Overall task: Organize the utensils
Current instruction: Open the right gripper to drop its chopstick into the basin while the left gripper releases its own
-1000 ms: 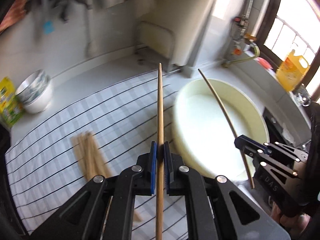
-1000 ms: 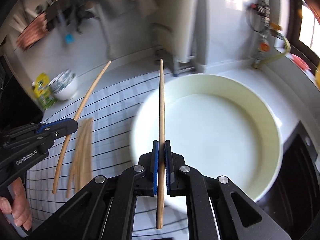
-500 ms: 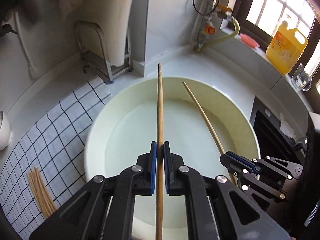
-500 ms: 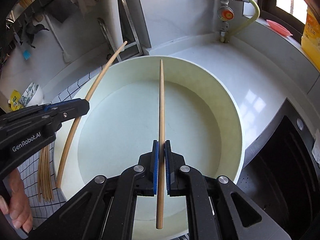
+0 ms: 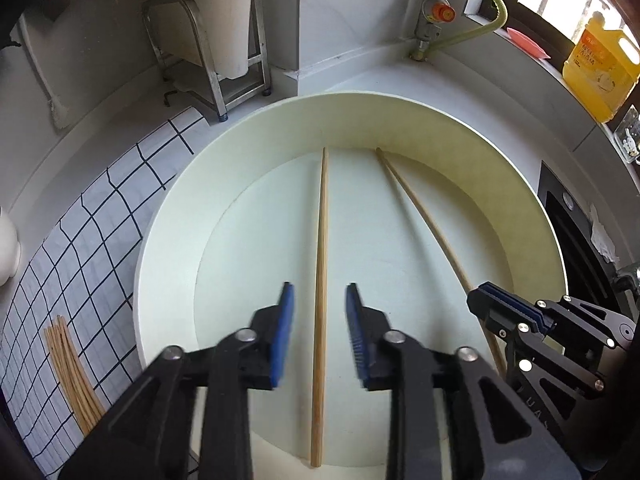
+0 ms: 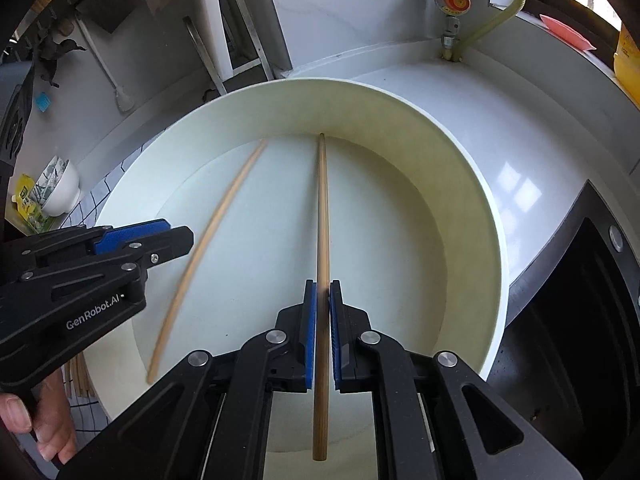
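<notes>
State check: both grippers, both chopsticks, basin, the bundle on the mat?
Left gripper: open, pads clear of its chopstick.
Left chopstick: released, in the basin.
Right gripper: shut on right chopstick.
Basin: upright, only the two chopsticks inside.
Bundle: flat on mat.

Two chopsticks (image 5: 321, 280) (image 6: 322, 240) of matt wood are seen in a smooth cream plastic basin (image 5: 400, 120). A glossy white counter (image 6: 520, 140) and brushed-metal rack (image 5: 208, 68) are shown.

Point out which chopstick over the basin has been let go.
The left claw's chopstick: its jaws stand open around it, while the right claw clamps the other chopstick.
</notes>
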Available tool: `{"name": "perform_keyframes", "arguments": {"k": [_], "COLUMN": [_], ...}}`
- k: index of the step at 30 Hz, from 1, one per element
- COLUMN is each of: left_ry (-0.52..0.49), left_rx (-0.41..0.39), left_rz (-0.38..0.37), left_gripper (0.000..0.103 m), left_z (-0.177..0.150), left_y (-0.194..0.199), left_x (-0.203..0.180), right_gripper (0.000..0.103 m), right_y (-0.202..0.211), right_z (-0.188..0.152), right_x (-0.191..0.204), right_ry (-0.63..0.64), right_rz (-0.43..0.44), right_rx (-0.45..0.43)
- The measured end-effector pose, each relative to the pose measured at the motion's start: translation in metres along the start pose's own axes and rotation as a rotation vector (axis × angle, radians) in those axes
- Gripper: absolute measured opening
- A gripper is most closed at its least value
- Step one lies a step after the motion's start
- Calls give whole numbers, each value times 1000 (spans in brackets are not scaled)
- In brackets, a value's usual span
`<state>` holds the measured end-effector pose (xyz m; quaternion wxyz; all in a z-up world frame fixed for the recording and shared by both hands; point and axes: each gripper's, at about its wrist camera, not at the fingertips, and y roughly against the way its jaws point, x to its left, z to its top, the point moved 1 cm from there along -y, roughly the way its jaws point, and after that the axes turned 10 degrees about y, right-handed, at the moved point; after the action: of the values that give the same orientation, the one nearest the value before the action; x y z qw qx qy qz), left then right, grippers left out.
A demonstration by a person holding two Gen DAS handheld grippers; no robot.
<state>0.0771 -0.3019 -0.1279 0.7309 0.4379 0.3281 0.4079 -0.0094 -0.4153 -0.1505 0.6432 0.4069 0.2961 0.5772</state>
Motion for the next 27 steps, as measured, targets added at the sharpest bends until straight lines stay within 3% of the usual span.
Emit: {"name": "perform_keyframes", "arguments": {"k": [2, 13, 22, 27], "left_ry": [14, 70, 108, 144], "left_rx": [-26, -64, -120, -166], "left_rz": [10, 54, 71, 89], "left_gripper": [49, 49, 51, 63], "left_z": [0, -14, -27, -37], "left_y": [9, 51, 99, 124], "left_x": [4, 43, 82, 111], "right_gripper": [12, 18, 24, 31], "right_y": [8, 33, 64, 75], "right_z": [0, -2, 0, 4], "right_x": [2, 26, 74, 108], "right_ry": [7, 26, 108, 158], "right_rz": [-12, 4, 5, 20], "right_rx": [-19, -55, -86, -98]}}
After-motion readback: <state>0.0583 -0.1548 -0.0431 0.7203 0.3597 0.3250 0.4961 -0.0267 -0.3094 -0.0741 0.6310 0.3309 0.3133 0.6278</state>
